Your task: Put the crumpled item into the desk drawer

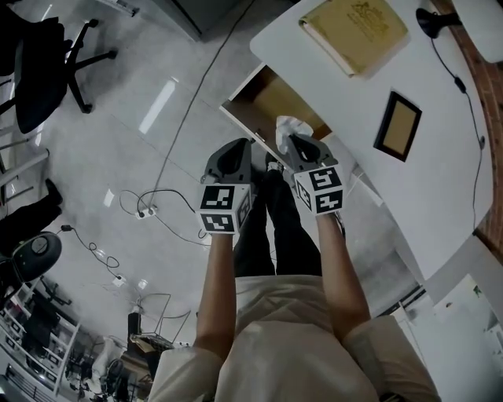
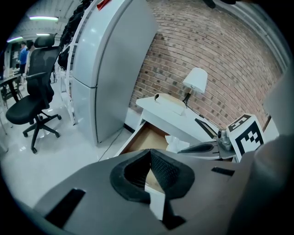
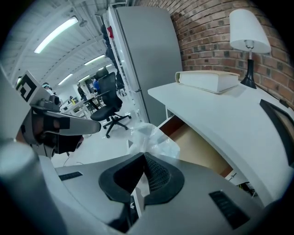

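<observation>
So here's the setup: two tongs, one drawer (image 1: 263, 94), one wad (image 1: 292, 128). The drawer is pulled out of the white table (image 1: 440, 188) and wide open, with a bare tan bottom and nothing lying in it that I can see. The right tongs (image 1: 302, 147) are clenched on the wad, a pale crinkly bunch that sticks out past the tips (image 3: 151, 137) and hangs over the inside of the drawer, at the end nearest the table edge. I can't tell how high above the drawer bottom it is. The left tongs (image 1: 229, 157) sit just outside the drawer's front panel, jaws pressed together with nothing between them; the left gripper view shows the tips meeting, with only a sliver of drawer behind. The two tongs are side by side, close but not touching. On the tabletop past the drawer I count three things: one thick tan book (image 1: 354, 31) lying flat, one dark frame (image 1: 397, 126) also lying flat, and one lamp (image 1: 471, 20) with a white shade, furthest from the drawer by the brick wall. On the floor on the other side of the drawer there's one black chair (image 1: 43, 63) well away, a few loose cables (image 1: 149, 204) and one tall grey cabinet (image 2: 108, 69) just beyond the drawer's far end.
</observation>
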A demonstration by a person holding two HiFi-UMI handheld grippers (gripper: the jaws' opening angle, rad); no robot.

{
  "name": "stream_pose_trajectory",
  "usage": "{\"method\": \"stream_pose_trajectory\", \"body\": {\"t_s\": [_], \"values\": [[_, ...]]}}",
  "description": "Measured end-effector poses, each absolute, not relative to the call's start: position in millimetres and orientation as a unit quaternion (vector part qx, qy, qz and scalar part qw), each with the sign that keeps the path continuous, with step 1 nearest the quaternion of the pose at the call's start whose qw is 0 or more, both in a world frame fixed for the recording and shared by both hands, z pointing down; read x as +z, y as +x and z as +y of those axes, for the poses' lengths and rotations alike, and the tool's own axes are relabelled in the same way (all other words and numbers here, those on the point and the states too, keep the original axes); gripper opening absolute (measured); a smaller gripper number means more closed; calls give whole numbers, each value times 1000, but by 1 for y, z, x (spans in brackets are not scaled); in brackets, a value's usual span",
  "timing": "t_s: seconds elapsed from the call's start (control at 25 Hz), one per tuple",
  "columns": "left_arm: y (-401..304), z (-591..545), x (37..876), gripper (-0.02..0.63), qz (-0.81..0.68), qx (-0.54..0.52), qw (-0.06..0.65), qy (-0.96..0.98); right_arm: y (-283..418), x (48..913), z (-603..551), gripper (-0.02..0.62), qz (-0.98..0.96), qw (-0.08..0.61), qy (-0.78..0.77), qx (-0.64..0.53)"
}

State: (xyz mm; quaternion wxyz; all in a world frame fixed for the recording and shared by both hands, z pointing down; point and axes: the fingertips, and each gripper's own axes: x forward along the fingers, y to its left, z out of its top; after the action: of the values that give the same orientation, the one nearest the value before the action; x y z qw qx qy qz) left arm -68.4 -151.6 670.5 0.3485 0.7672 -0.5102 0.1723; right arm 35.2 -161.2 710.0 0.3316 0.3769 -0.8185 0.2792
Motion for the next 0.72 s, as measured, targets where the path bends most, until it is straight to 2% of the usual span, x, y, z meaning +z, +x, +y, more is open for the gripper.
{"method": "stream_pose_trajectory", "body": {"t_s": [0.72], "values": [[-64,-163,737,17,-494,179,357,772,41,785,-176,26,-794,359,397,289]]}}
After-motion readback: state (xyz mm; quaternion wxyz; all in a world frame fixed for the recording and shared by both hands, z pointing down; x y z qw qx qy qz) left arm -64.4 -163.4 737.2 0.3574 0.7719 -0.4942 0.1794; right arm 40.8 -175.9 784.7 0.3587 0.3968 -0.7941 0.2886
